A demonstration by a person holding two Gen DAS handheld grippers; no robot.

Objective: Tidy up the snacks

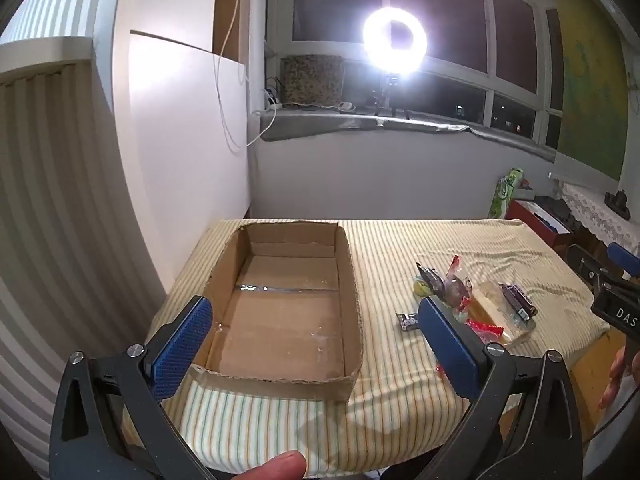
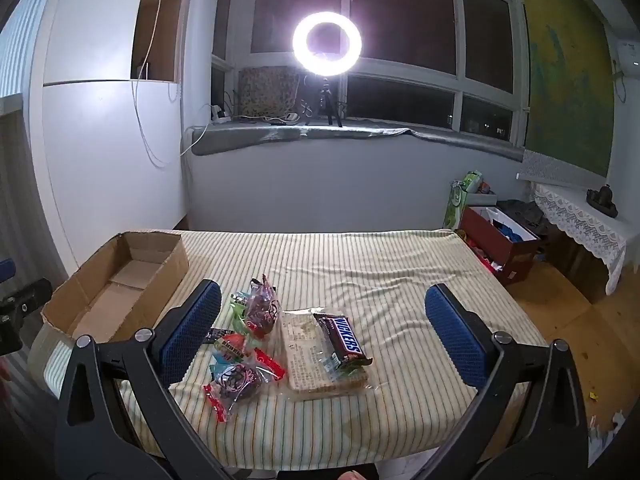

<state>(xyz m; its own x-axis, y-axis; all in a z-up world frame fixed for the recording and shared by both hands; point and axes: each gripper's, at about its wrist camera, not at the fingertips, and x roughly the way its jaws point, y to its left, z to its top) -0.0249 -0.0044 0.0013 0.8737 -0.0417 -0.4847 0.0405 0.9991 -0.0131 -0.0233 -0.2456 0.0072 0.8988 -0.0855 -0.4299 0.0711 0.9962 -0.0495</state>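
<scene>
Nearest the left wrist camera, the left gripper (image 1: 316, 344) hangs released, its blue pads spread wide with nothing between them, above the near edge of the table (image 1: 400, 412) and its striped cloth. A fingertip (image 1: 276, 468) shows at the bottom edge of that view. The right gripper (image 2: 326, 334) is likewise released and wide apart, tilted down over the near right part of the table, grasping nothing.

Just beyond the left gripper sits the cardboard box (image 1: 352, 320), open-topped and bare inside, on the left half of the table. To its right, apart from the box, lies the pile of snacks (image 2: 260, 344): a Snickers bar (image 2: 344, 340) resting on a clear-wrapped flat pack (image 2: 308, 364), with several small clear bags with red ends (image 2: 234, 384) just left of it, touching one another.

Farther off, past the table's far edge, a ring light (image 2: 327, 43) glows on the windowsill (image 2: 360, 134) before dark windows. A red box (image 2: 500, 248) stands on the floor at the far right.
</scene>
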